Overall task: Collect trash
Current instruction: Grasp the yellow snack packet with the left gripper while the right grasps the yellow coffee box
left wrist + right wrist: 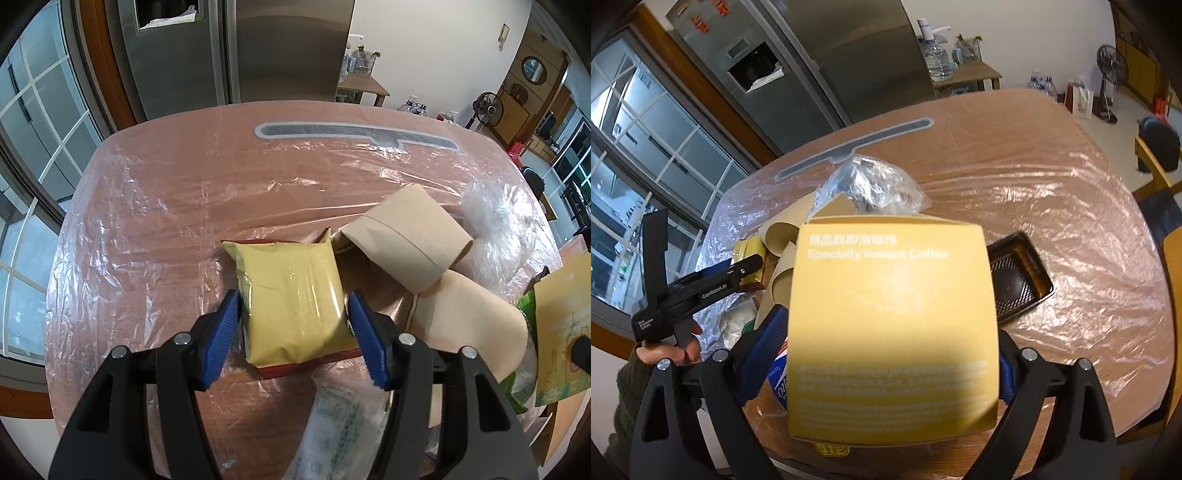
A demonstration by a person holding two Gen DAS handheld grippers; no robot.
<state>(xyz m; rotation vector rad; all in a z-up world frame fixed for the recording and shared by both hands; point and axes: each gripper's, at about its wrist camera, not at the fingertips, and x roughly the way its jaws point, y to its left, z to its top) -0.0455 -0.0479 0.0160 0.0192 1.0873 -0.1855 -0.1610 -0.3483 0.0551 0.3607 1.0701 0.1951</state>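
A yellow snack packet lies on the film-covered table. My left gripper is shut on it, a blue pad against each side; the left gripper also shows in the right wrist view. A yellow instant coffee box fills the space between the jaws of my right gripper. The jaws stand wide, and a gap shows beside the left pad, so it is open around the box. The same coffee box appears at the right edge of the left wrist view.
Two brown paper rolls, a crumpled clear bag, a white printed wrapper and a green wrapper lie in a pile. A black plastic tray sits right of the box. A steel fridge stands beyond the table.
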